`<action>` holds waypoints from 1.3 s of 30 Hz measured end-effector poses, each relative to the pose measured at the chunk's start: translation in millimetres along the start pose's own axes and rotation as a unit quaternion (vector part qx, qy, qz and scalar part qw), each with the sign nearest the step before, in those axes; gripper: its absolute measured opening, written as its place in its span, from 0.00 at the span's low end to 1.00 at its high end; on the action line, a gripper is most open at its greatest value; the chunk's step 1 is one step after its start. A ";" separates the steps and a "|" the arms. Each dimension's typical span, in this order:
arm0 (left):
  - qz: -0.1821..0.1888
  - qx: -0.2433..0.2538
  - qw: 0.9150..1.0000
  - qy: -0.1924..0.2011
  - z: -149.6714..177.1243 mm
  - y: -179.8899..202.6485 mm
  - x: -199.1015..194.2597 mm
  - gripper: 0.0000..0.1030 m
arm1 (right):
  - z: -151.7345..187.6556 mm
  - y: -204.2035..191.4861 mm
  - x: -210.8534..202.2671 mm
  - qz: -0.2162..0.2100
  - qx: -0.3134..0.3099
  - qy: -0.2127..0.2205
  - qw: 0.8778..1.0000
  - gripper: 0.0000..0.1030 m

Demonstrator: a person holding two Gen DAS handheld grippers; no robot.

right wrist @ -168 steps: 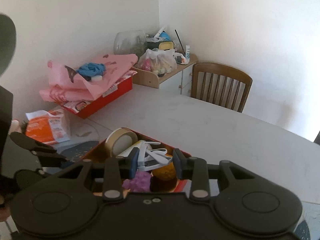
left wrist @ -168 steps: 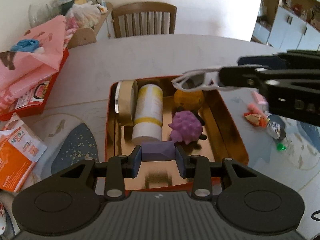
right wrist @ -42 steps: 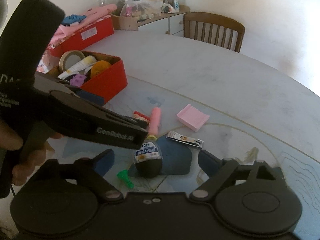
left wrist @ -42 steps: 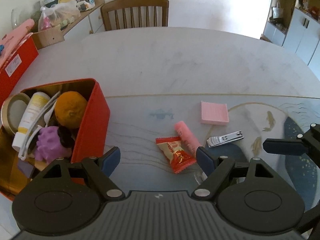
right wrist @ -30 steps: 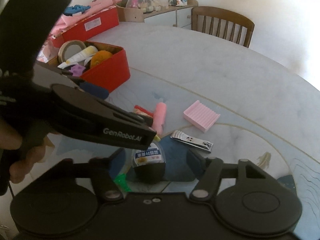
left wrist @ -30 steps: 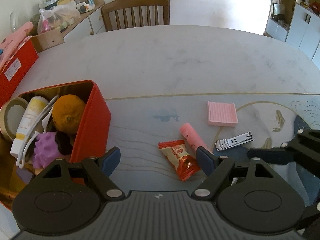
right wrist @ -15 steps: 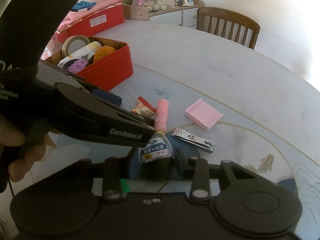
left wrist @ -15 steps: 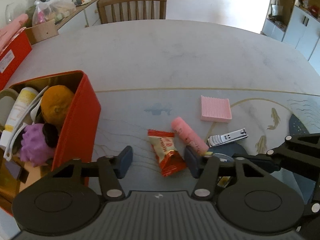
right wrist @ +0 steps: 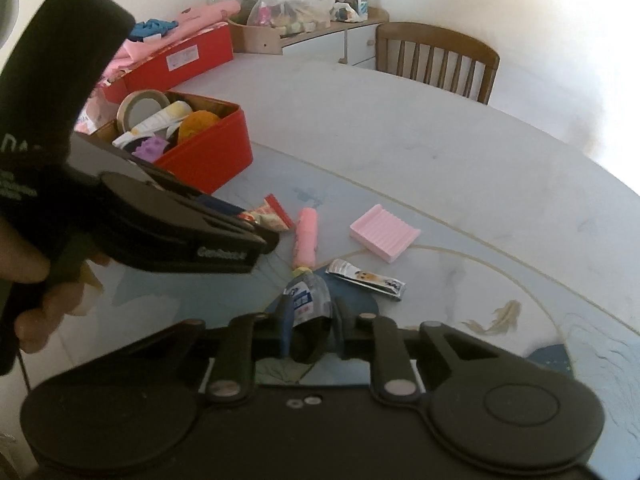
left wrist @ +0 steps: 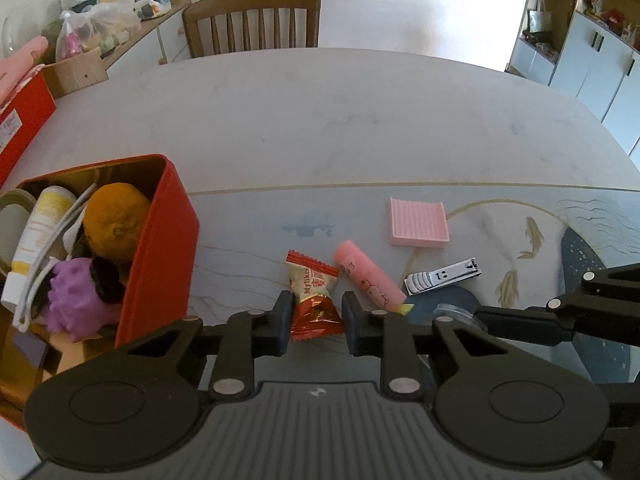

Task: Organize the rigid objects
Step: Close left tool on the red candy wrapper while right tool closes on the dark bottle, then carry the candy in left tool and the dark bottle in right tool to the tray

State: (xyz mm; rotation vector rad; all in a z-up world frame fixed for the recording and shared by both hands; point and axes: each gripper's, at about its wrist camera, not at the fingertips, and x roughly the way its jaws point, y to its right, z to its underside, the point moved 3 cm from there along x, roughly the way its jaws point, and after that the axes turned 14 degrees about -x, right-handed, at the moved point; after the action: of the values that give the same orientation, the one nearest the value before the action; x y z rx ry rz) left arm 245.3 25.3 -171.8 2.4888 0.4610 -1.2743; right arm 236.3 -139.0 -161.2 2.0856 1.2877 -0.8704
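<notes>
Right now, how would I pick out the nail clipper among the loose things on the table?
Start at the red box on the table's left, then look right across the scattered items. Past the candy wrapper and the pink tube, below the ridged pink square, lies the nail clipper: the only silver metal piece there.

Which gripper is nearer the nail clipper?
Right. The right gripper, jaws closing on a small bottle, sits just short of the nail clipper. The left gripper, closing around a candy, is farther off, past the pink tube.

far tabletop (left wrist: 320,120) bare, red tin (left wrist: 160,264) walling left side
</notes>
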 end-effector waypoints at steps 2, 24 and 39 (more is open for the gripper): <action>0.002 -0.003 1.000 0.003 0.0 -1.4 -4.9 0.25 | -0.3 -1.5 -0.3 0.001 0.000 -0.002 1.000 0.17; 0.021 -0.019 0.999 0.032 16.0 -24.2 -56.4 0.25 | -6.1 -12.6 8.3 -0.002 -0.005 0.000 1.000 0.22; 0.031 -0.020 0.999 0.038 23.0 -29.7 -69.9 0.25 | -3.0 -22.5 28.2 0.037 -0.023 -0.040 0.998 0.37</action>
State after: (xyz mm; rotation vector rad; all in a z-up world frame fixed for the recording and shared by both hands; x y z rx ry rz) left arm 177.7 32.7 -130.9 2.5052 0.4183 -1.1396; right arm 226.0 -111.8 -182.8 2.0284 1.1700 -0.8733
